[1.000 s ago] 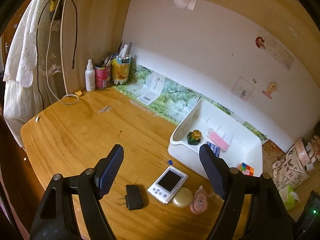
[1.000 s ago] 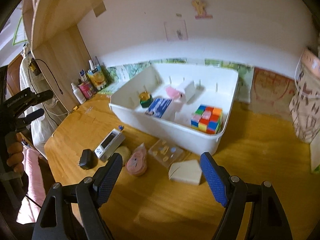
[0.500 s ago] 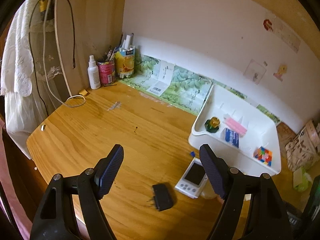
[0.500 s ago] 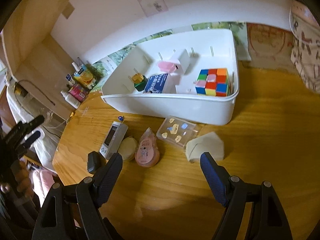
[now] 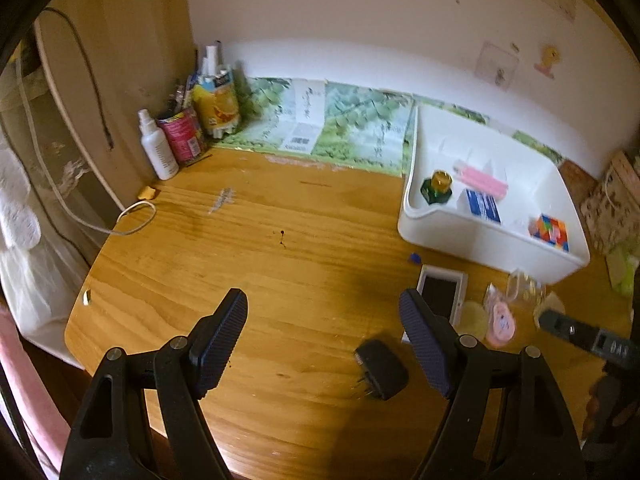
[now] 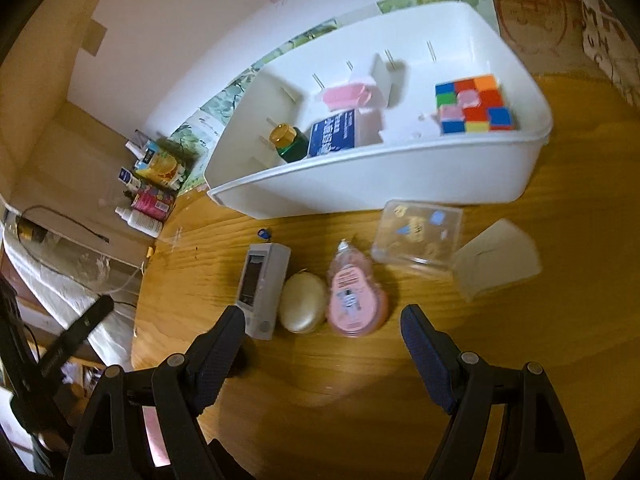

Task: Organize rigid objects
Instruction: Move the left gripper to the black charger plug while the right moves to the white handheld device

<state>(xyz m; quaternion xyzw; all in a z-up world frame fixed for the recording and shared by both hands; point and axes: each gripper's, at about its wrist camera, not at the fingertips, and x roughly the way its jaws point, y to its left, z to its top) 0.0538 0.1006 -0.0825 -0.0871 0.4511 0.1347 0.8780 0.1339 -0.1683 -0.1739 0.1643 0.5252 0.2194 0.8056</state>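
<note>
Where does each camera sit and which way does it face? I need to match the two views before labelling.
Left wrist: on the left tongs, looking down and forward across the wooden desk toward the black charger; its own open fingers show, and the other tool at right.
Right wrist: on the right tongs, looking down at the pink dispenser and cream case; its own open fingers show.
Shared: the white tray with the colour cube, and the white handheld device.
</note>
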